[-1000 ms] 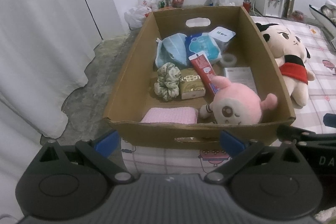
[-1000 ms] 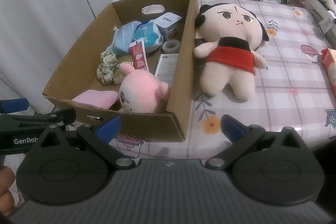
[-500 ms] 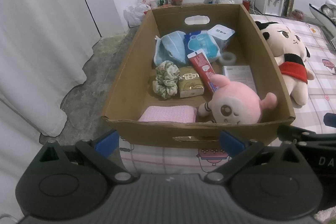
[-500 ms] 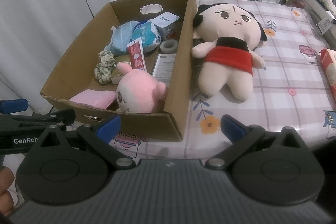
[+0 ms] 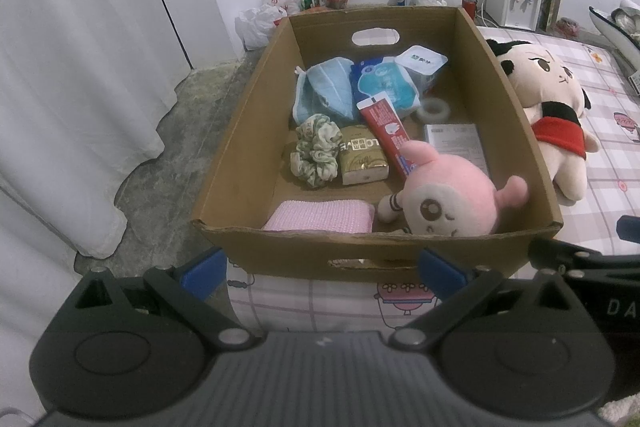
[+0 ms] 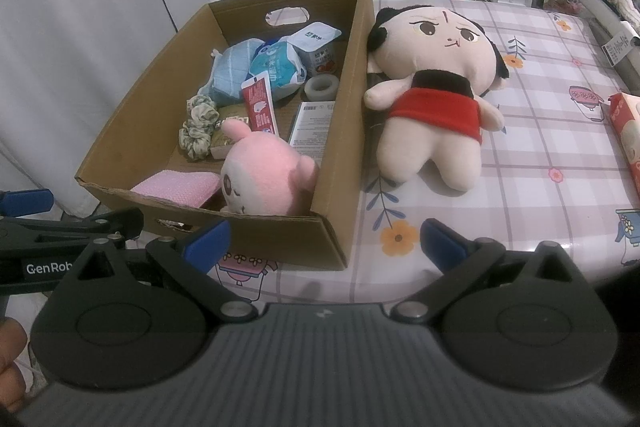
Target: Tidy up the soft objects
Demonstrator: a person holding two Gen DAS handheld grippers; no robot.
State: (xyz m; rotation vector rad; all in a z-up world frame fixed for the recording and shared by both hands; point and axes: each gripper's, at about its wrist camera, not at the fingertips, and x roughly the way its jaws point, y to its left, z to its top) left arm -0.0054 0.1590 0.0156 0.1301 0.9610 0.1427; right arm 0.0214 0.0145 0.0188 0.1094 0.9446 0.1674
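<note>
Right wrist view is showing the right gripper (image 6: 323,241) standing wide apart and gripping nothing, its blue fingertips (image 6: 206,239) hanging over the near edge of the table (image 6: 532,195). Ahead and slightly right of it, the big doll (image 6: 434,99) in the red dress is lying face up on the checked cloth, just beside the right wall of the cardboard box (image 6: 348,115) and seemingly touching it at the head. Ahead and to the left, inside the box's near right corner, the pink plush (image 6: 264,175) is leaning against the wall, with a folded pink cloth (image 6: 176,185) beside it and a green scrunchie (image 6: 198,127), a red tube (image 6: 260,105) and blue packets (image 6: 256,65) further in. The left gripper (image 5: 322,269) is likewise spread wide and empty, pointing at the box's front wall from just short of it; the other view is catching it at the lower left. The doll is looking light and squashy, so it should be giving under the pads rather than slipping; pinching it across the narrow waist or one stubby leg is probably surer than trying the broad head. Open room is lying to the right of the doll, up to a red carton (image 6: 626,143) at the table's far right edge. The box walls are standing fairly high and the floor inside is crowded, so anything going in is likely needing a lift over the rim, with the free back right patch looking the easiest landing.
</note>
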